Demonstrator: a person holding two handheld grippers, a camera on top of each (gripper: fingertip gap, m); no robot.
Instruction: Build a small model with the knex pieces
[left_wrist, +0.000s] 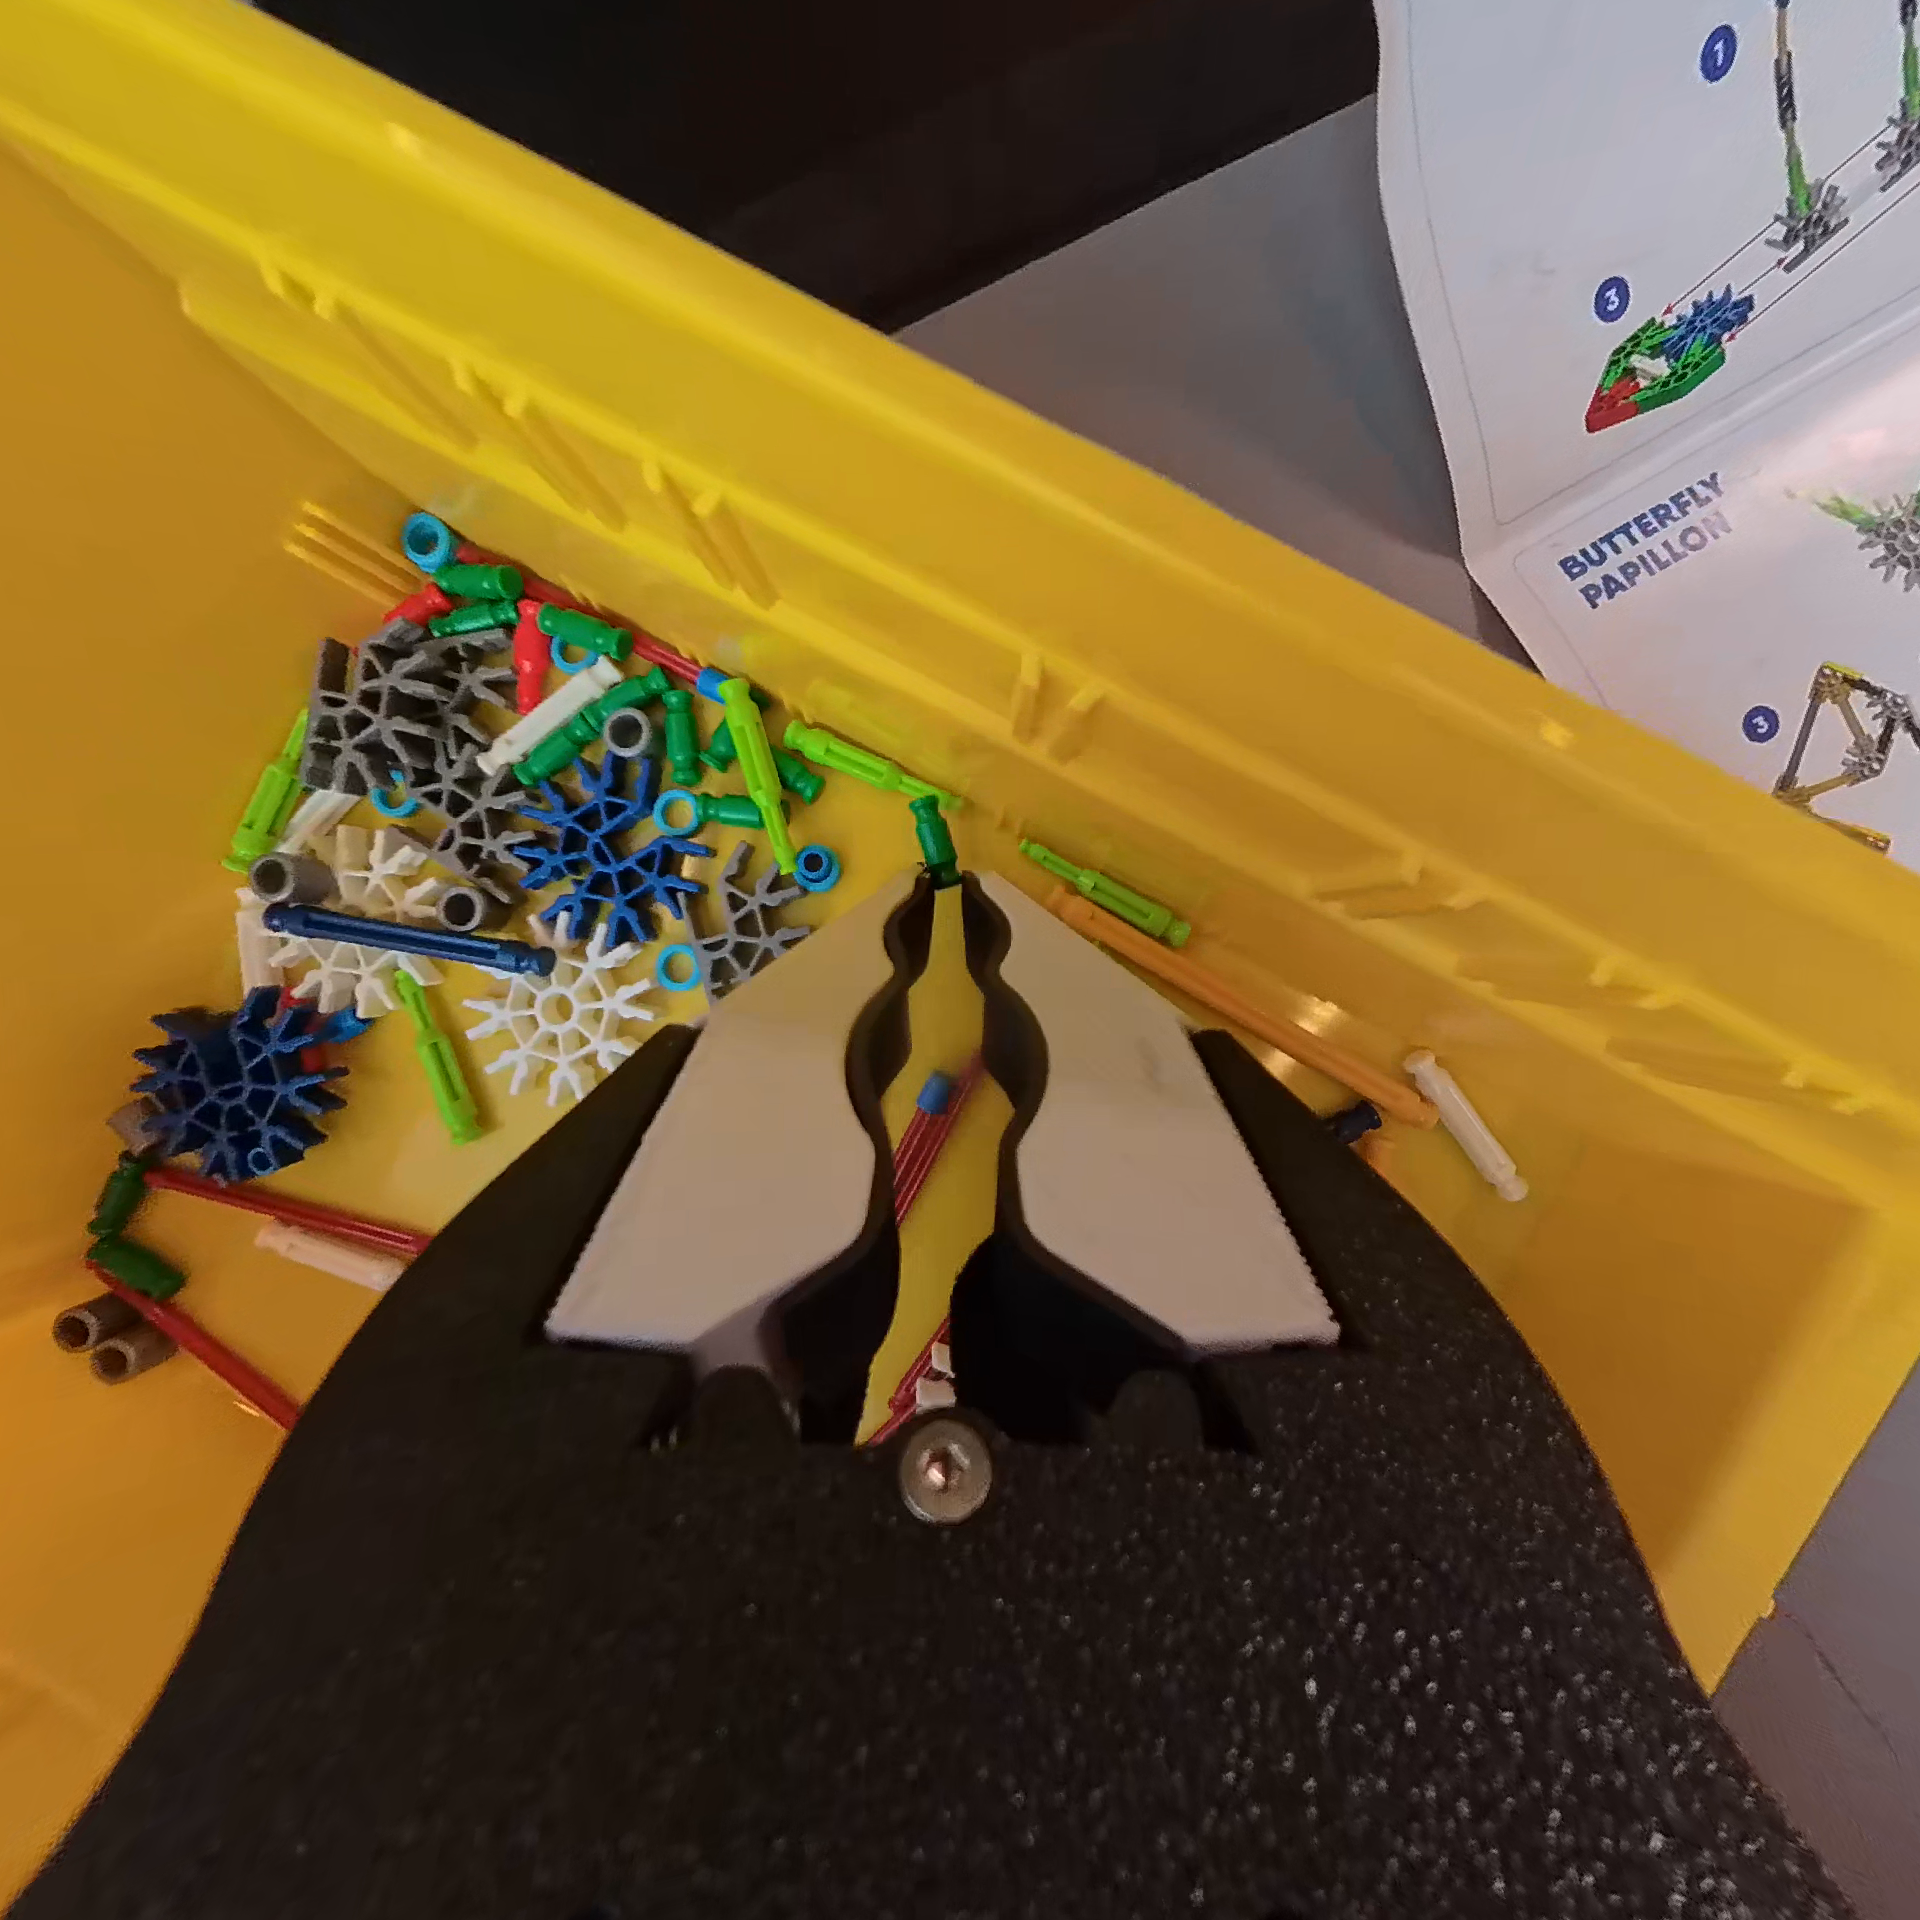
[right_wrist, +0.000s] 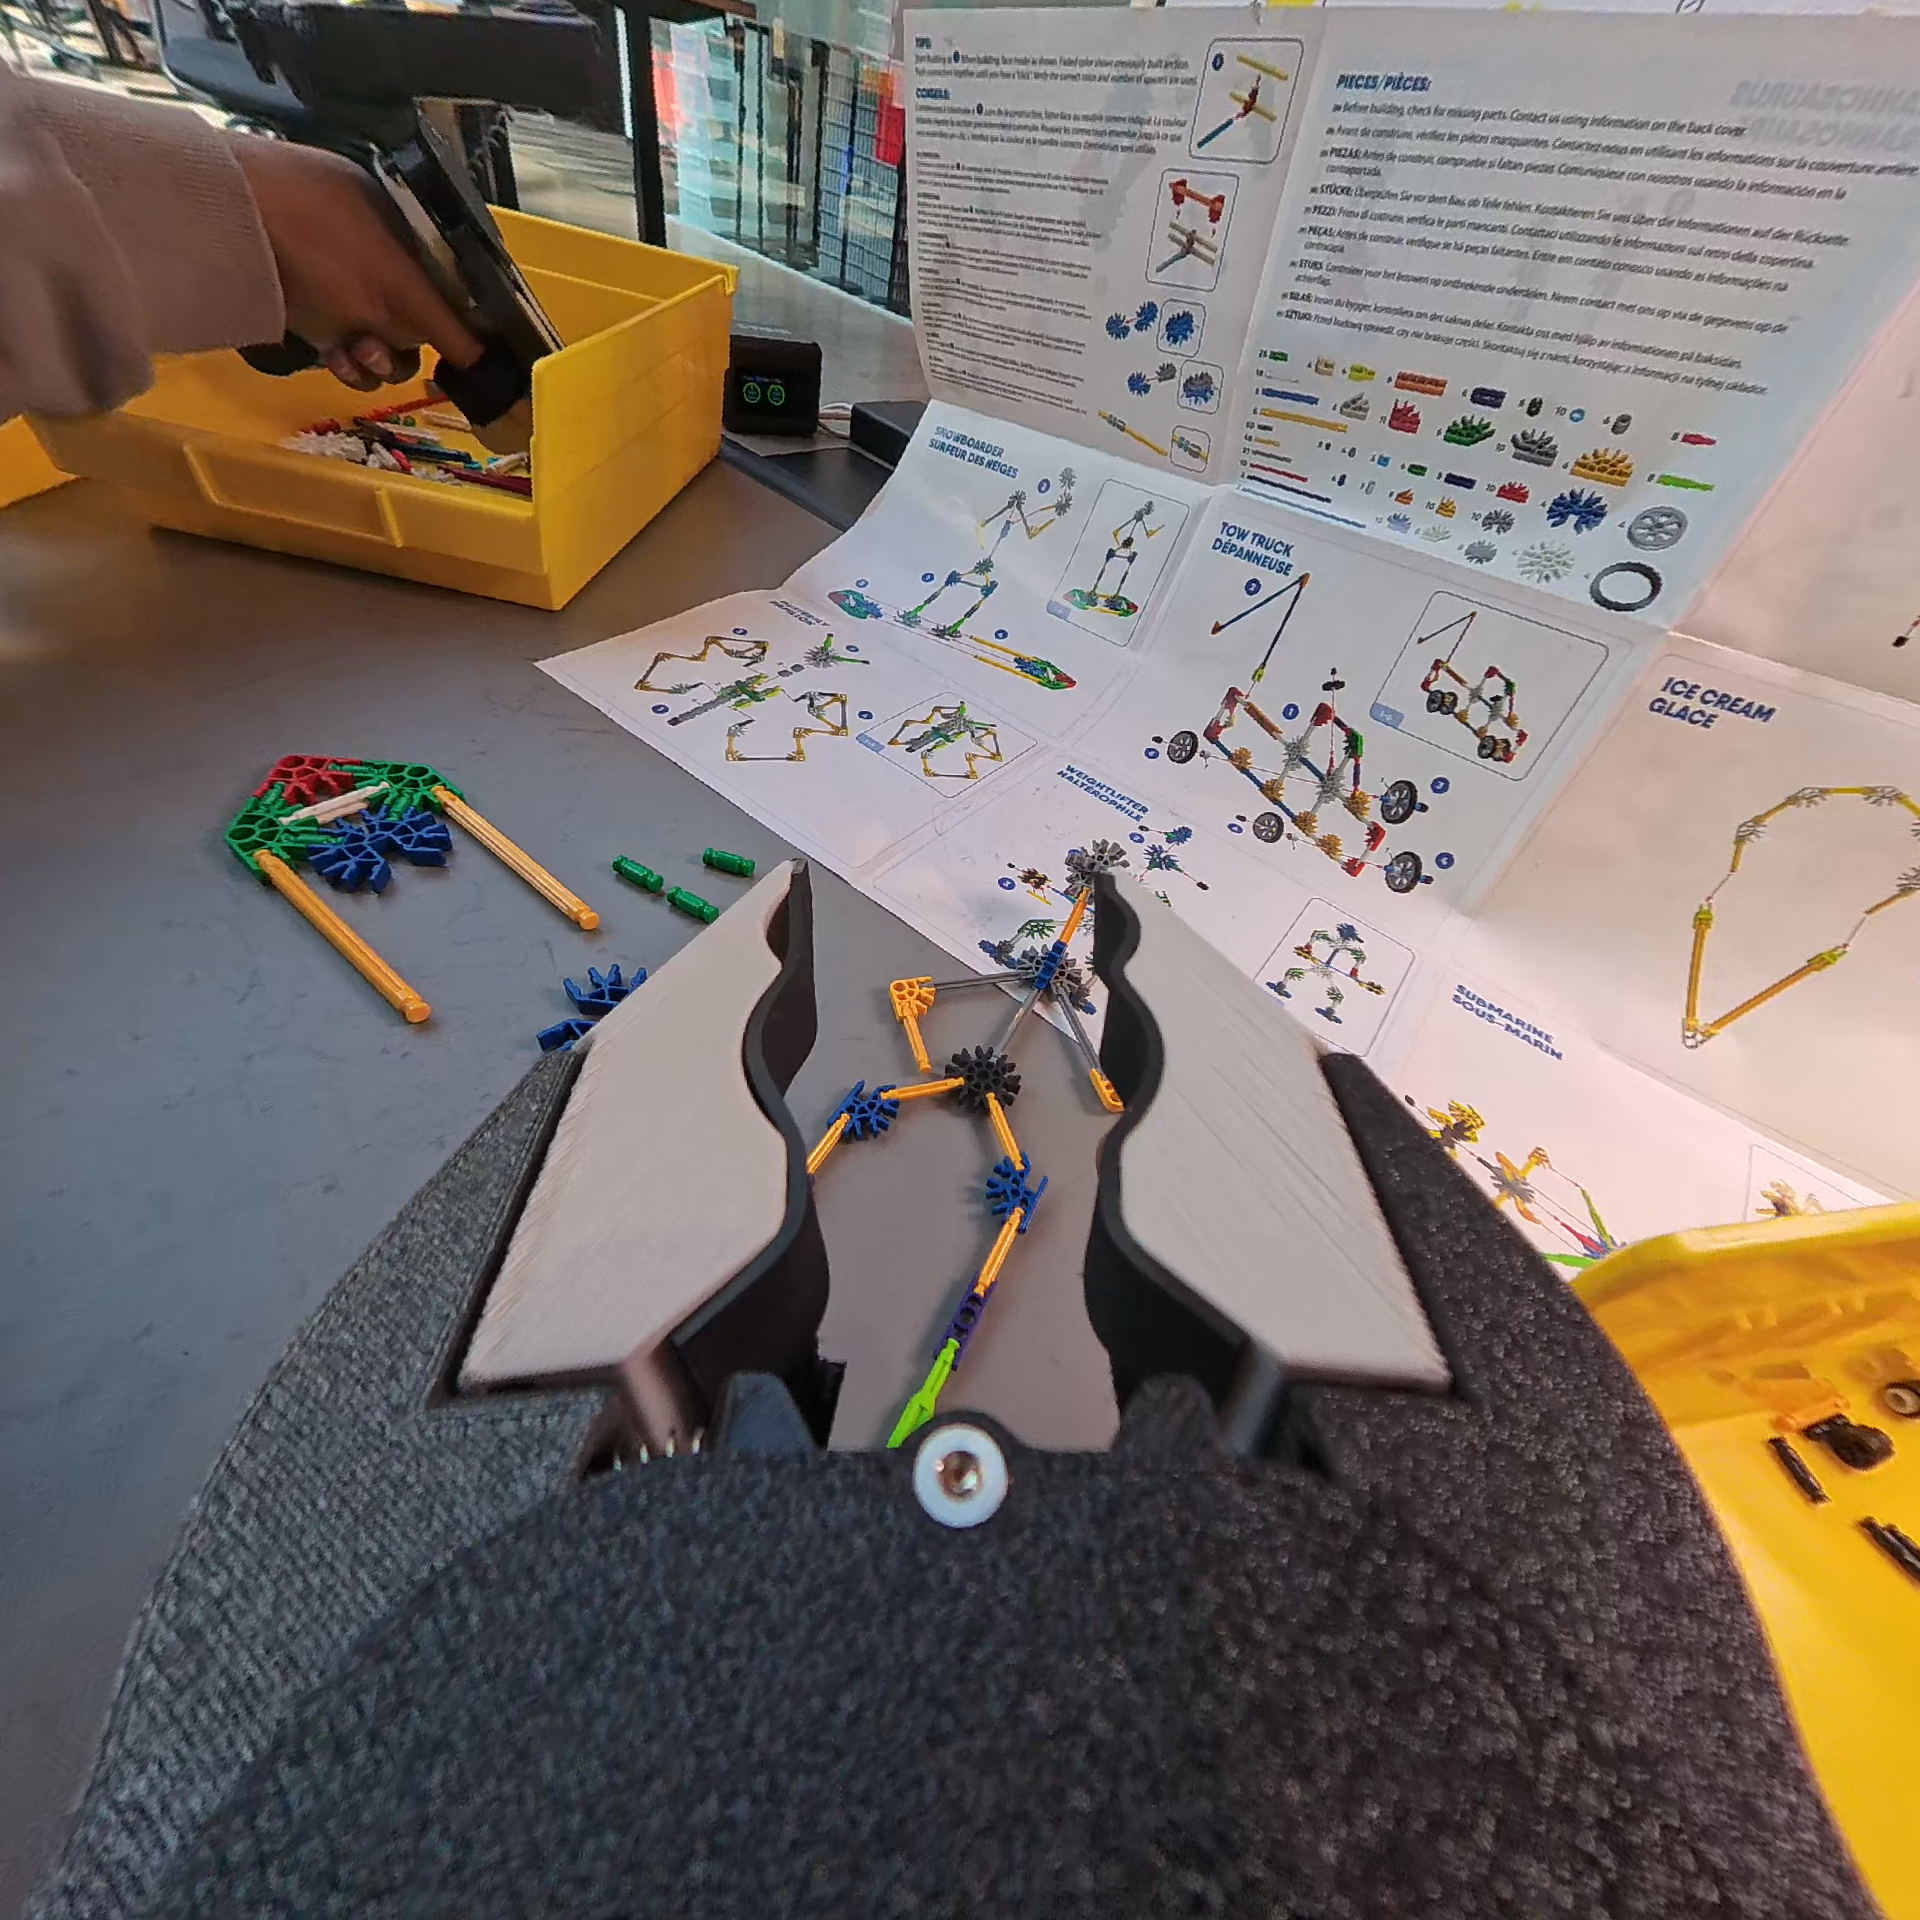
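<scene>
In the left wrist view my left gripper is inside a yellow bin, its tips pinched on the end of a small dark green rod by the bin's far wall. A pile of loose rods and snowflake connectors lies to its left. It also shows in the right wrist view, held by a hand in that bin. My right gripper is open and empty, hovering over a stick-figure build of yellow rods and blue and black connectors on the grey table.
A flat build of green, red and blue connectors with two yellow rods lies at left, three small green rods and blue connectors near it. A folded instruction sheet covers the right. A second yellow bin is at lower right. One gripper's finger ends stand about 45 cm off the other's.
</scene>
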